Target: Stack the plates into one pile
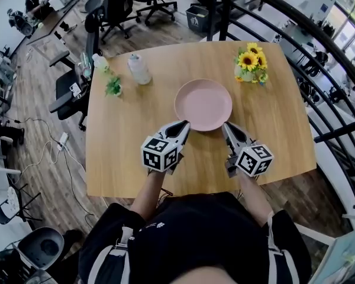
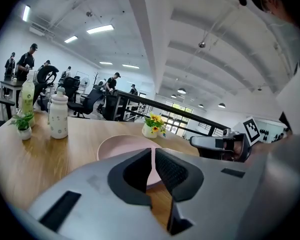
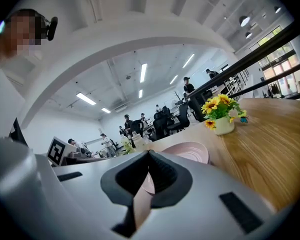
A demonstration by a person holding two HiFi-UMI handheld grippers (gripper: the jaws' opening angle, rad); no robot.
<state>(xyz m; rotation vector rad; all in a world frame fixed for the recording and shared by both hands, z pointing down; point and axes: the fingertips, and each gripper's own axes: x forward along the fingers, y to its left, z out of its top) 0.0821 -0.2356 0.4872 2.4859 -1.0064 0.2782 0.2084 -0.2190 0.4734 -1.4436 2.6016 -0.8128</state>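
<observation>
**A:** Where's the pink plate (image 1: pixel 203 103)?

**B:** It lies flat on the wooden table (image 1: pixel 136 164). In the head view the left gripper (image 1: pixel 186 124) points at the plate's near rim from the left and the right gripper (image 1: pixel 225 125) from the right. Both tips are just beside that rim, but I can't tell whether either touches it.

**A:** And the jaws?

**B:** Each gripper's own view settles that. The left pads are clenched, with only a hairline slit between them and nothing in it. The right pads are pressed together at the tips and are also empty. In both views the plate shows beyond the jaws, not between them.

**A:** What does the head view show that those two don't?

**B:** The whole layout. A sunflower pot (image 1: pixel 250 63) stands beyond the plate to the right, and a white bottle (image 1: pixel 139 68) stands beyond it to the left. A small green plant (image 1: pixel 113 87) is further left of the plate. The person's forearms show too.

**A:** And the gripper views?

**B:** They show ceiling lights (image 2: pixel 100 29), people (image 2: pixel 25 59) standing far behind the plate, and a black railing (image 2: pixel 155 106). The left gripper view also catches the right gripper to the plate's right, with its marker cube (image 2: pixel 251 129).

**A:** Any writing?

**B:** Only the black-and-white square patterns on the cubes. The bottle has small marks, too small to read.
</observation>
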